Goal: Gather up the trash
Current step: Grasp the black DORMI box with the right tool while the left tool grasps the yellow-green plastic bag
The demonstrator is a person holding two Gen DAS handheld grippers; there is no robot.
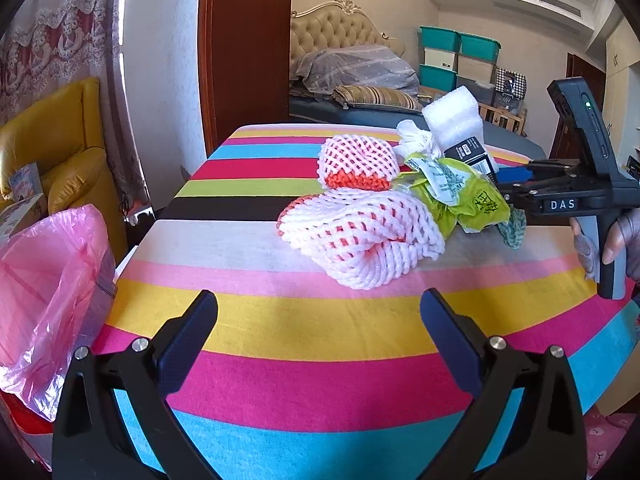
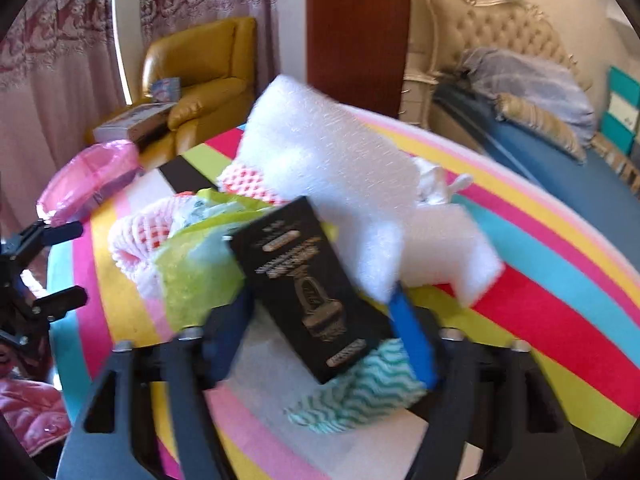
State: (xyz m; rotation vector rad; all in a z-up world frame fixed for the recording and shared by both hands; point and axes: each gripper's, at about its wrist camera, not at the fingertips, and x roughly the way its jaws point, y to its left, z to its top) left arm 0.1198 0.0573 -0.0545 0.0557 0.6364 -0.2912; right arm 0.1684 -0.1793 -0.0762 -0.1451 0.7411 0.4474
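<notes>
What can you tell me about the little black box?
The black box is a small flat carton, cardboard by the look, with gold printing and a picture too blurry to read. It sits tilted between the right gripper fingers, which close on its sides. White foam lies behind it, a green bag beside it and a teal wavy cloth under it.

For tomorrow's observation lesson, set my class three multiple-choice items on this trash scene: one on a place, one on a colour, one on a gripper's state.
1. Where is the bin bag?
A. left of the table
B. on the bed
C. atop the trash pile

2. What colour is the boxed carton?
A. red
B. black
C. yellow

3. How is the left gripper?
A. shut on foam
B. holding the bag
C. open, holding nothing

Answers: 1 A, it hangs off the striped table's left edge. 2 B, black with gold print. 3 C, its fingers stand apart over bare cloth.
</notes>
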